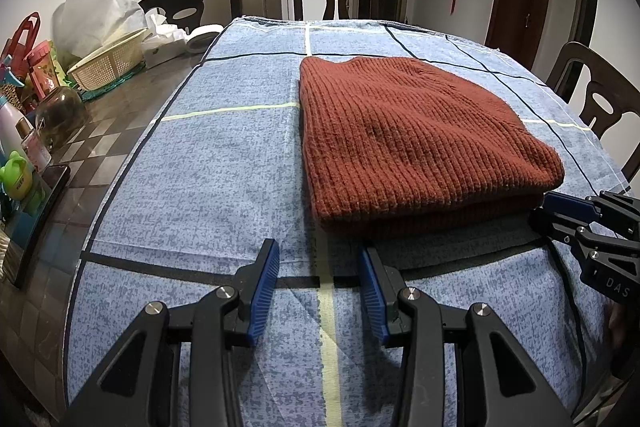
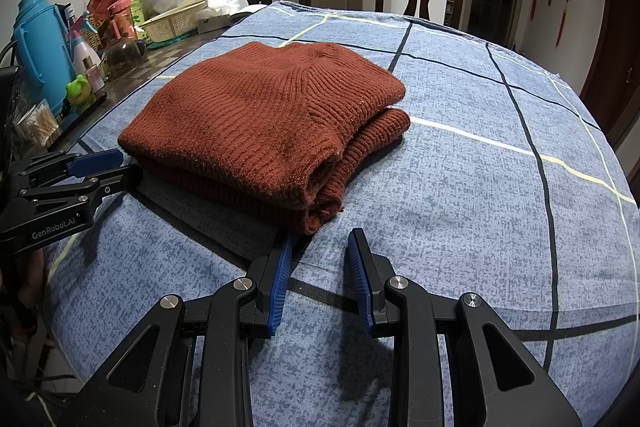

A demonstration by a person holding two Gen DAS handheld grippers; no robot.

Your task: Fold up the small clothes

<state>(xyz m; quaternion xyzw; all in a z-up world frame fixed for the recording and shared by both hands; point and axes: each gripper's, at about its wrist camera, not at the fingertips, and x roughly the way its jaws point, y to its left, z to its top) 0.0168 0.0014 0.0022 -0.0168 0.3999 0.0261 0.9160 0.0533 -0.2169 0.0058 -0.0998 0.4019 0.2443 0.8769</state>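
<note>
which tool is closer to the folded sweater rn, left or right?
Right, narrowly. The right tool sits open at the rust-red sweater's near right corner, one finger almost under the edge. The left tool sits open just short of its front edge, not touching.

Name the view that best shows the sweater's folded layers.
Right wrist view. The sweater shows its open side there, with the stacked layers and rolled edges visible at the near corner. The left wrist view shows mostly its flat top and one closed front edge, so the layers are barely visible.
</note>
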